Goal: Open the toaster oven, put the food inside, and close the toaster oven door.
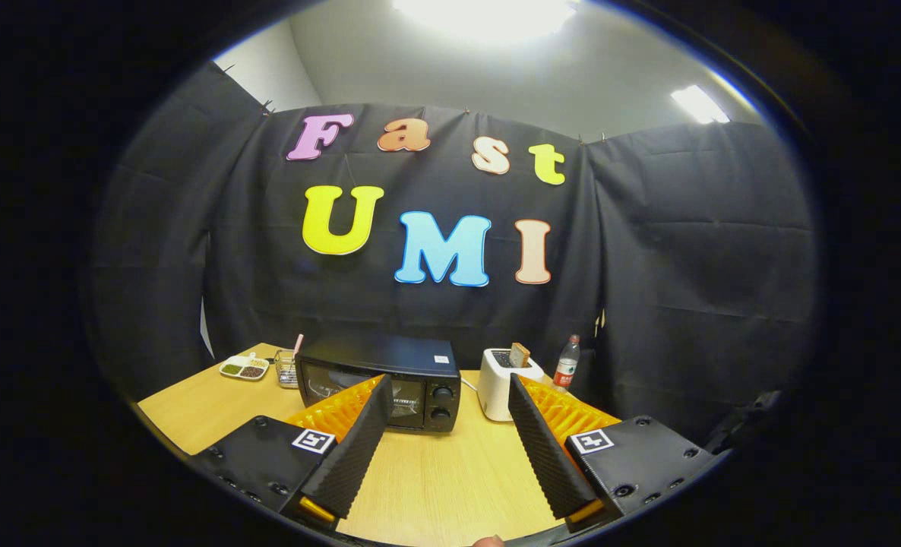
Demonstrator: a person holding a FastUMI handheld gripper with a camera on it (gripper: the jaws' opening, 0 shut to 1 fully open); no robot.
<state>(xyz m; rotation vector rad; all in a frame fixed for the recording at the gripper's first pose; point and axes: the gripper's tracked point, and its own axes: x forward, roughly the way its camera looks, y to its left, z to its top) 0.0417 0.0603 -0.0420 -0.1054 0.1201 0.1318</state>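
Hand-held gripper point(448, 385) spread wide, empty; just ahead, black boxy metal toaster oven point(380, 380), rigid, heavyish, glass door probably best pulled by top handle.

The gripper point(448, 384) has two wedge-shaped fingers point(355, 448) lined with ribbed, textured pads. Each finger sits on a black, screw-studded base plate carrying a square black-and-white marker tag. The fingers stand apart with nothing between them.

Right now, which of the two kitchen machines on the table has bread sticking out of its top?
The white toaster, beyond the open fingers; a slice stands in its slot. The black toaster oven beside it is shut.
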